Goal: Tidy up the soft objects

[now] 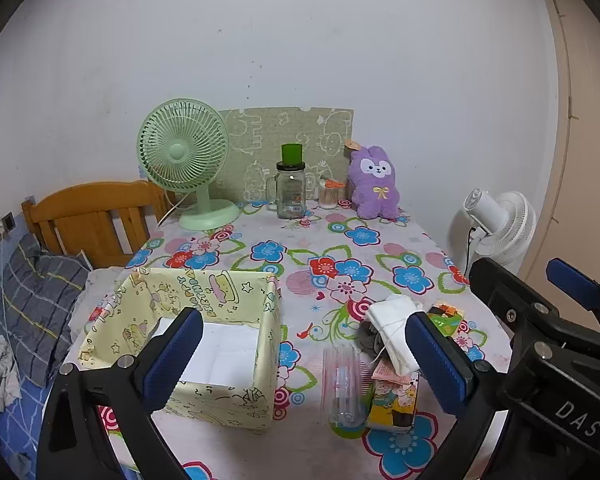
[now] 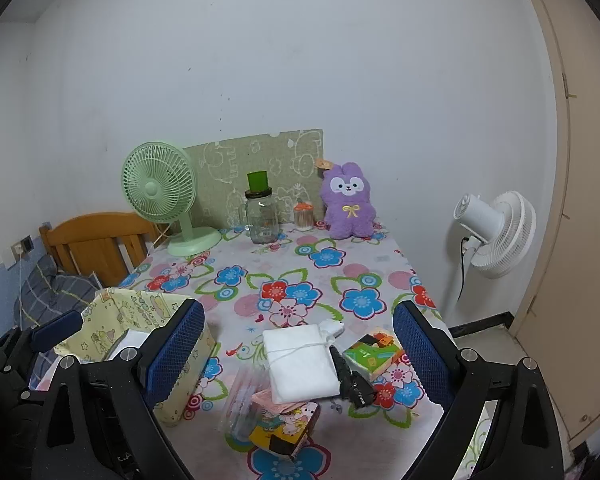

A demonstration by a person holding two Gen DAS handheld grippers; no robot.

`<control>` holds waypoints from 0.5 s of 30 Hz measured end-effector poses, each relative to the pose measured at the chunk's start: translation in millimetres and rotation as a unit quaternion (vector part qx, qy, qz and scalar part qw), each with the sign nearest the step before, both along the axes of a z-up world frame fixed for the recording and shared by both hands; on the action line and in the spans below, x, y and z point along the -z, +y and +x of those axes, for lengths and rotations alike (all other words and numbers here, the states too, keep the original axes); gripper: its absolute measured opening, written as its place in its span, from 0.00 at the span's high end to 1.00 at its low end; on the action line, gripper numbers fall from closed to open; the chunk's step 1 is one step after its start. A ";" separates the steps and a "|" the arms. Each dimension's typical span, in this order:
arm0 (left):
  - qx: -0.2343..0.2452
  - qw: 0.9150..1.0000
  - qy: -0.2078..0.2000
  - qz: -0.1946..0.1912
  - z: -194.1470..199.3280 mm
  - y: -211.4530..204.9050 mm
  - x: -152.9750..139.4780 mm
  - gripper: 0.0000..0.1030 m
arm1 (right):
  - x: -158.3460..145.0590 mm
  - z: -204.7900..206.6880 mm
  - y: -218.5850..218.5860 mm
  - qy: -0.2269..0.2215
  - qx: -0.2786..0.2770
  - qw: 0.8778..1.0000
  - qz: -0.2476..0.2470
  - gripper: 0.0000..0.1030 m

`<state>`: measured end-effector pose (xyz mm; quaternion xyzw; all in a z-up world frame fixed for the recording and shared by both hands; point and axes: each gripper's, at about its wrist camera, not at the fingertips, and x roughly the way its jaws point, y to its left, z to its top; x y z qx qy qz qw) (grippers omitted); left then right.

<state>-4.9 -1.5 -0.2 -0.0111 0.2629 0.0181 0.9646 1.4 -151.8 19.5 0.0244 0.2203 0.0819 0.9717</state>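
A yellow cartoon-print box point(image 1: 204, 332) stands open at the front left of the flowered table point(image 1: 340, 256); it also shows in the right wrist view point(image 2: 140, 320). A white cloth pouch point(image 2: 300, 360) lies on a pile with a tissue pack point(image 2: 288, 424), a clear packet point(image 2: 244, 400), a dark item point(image 2: 354, 384) and a green pack point(image 2: 374, 354). The pouch also shows in the left wrist view point(image 1: 396, 328). A purple plush bunny point(image 1: 374, 182) stands at the back. My left gripper point(image 1: 304, 360) is open above the box and pile. My right gripper point(image 2: 300, 360) is open above the pouch.
A green desk fan point(image 1: 184, 160), a glass jar with green cap point(image 1: 291, 188) and a toothpick holder point(image 1: 329, 194) stand at the back by a patterned board point(image 1: 284, 136). A white floor fan point(image 2: 496, 232) is right of the table. A wooden bed frame point(image 1: 96, 220) is to the left.
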 end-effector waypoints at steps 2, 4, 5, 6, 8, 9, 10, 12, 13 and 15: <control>0.000 1.000 -0.001 0.000 -0.4 -0.5 0.9 0.01 | 0.3 0.6 -0.2 0.001 0.000 1.000 -0.002 0.06; 0.000 1.000 0.000 -0.001 -0.7 -1.1 1.6 0.01 | 0.4 0.8 -0.5 0.002 0.000 1.000 -0.003 0.06; 0.001 1.000 0.000 -0.003 -0.7 -0.9 1.6 0.01 | 0.4 0.7 -0.5 0.002 0.000 1.000 -0.002 0.06; 0.001 1.000 0.000 -0.003 -0.6 -1.0 1.4 0.01 | 0.5 0.9 -0.3 0.002 -0.001 1.000 -0.001 0.06; 0.001 1.000 -0.001 -0.003 -0.3 -0.7 1.3 0.01 | 0.3 1.0 -0.9 0.003 0.000 1.000 0.001 0.06; 0.001 1.000 0.000 -0.002 0.0 -0.6 0.9 0.01 | 0.5 1.0 -0.6 0.003 0.000 1.000 0.000 0.06; 0.001 1.000 0.000 -0.003 -0.1 -0.4 0.9 0.01 | 0.4 1.2 -0.8 0.003 0.000 1.000 0.000 0.06; 0.001 1.000 0.000 -0.003 -0.2 -0.5 1.1 0.01 | 0.4 1.3 -1.3 0.003 -0.001 1.000 0.001 0.06; 0.000 1.000 0.000 -0.003 -0.1 -1.0 1.1 0.01 | 0.0 1.4 -1.1 0.004 0.000 1.000 0.001 0.06; 0.001 1.000 0.000 -0.002 0.1 -0.9 1.0 0.01 | 0.5 1.1 -0.8 0.003 -0.001 1.000 0.001 0.06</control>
